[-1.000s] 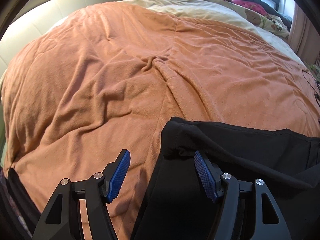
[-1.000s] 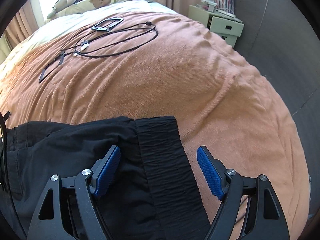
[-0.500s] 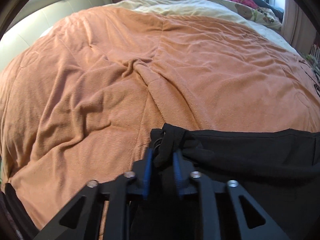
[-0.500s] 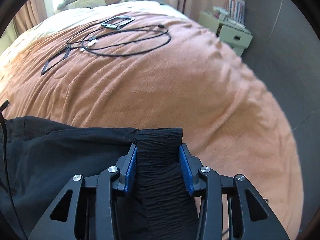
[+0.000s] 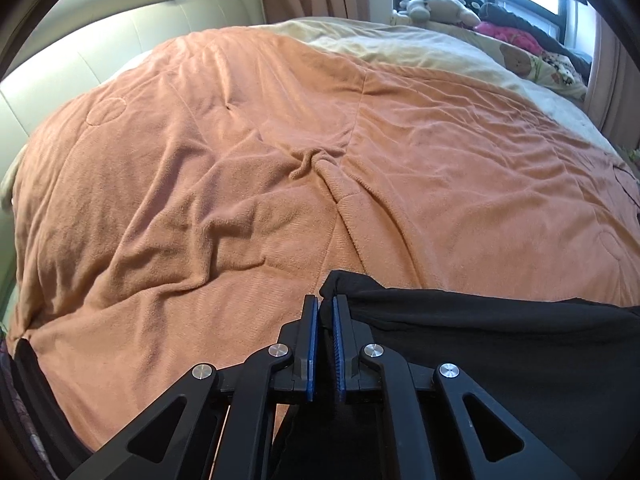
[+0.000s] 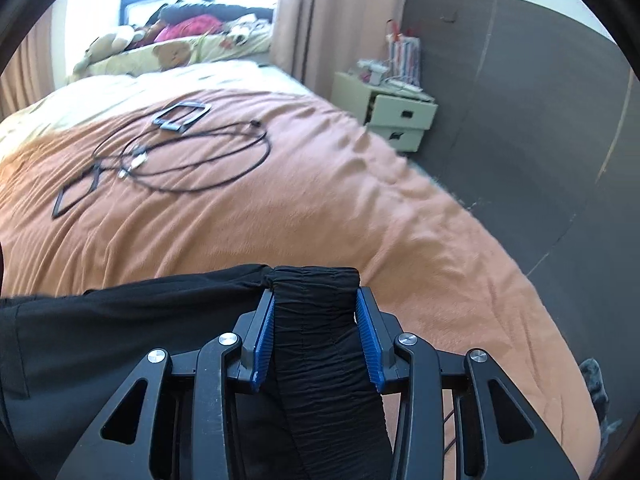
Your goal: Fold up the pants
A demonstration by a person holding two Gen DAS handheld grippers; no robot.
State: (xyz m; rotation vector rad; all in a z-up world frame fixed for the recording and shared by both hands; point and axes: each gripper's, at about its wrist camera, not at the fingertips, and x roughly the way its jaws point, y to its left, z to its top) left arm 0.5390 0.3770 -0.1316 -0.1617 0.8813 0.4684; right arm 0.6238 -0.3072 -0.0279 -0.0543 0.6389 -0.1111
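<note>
your left gripper [image 5: 325, 312], jaws just closed, pinches the near corner of the black pants [image 5: 500, 344] while your right gripper [image 6: 316, 308] clamps their gathered waistband [image 6: 316, 320] on the orange blanket [image 5: 240, 200].

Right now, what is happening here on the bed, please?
A person is folding black fabric pants on a bed with an orange fleece blanket. The left hand-held gripper has just closed on a thin corner of the pants. The right hand-held gripper has clamped the gathered elastic waistband. A coiled black cable lies further away on the blanket.
</note>
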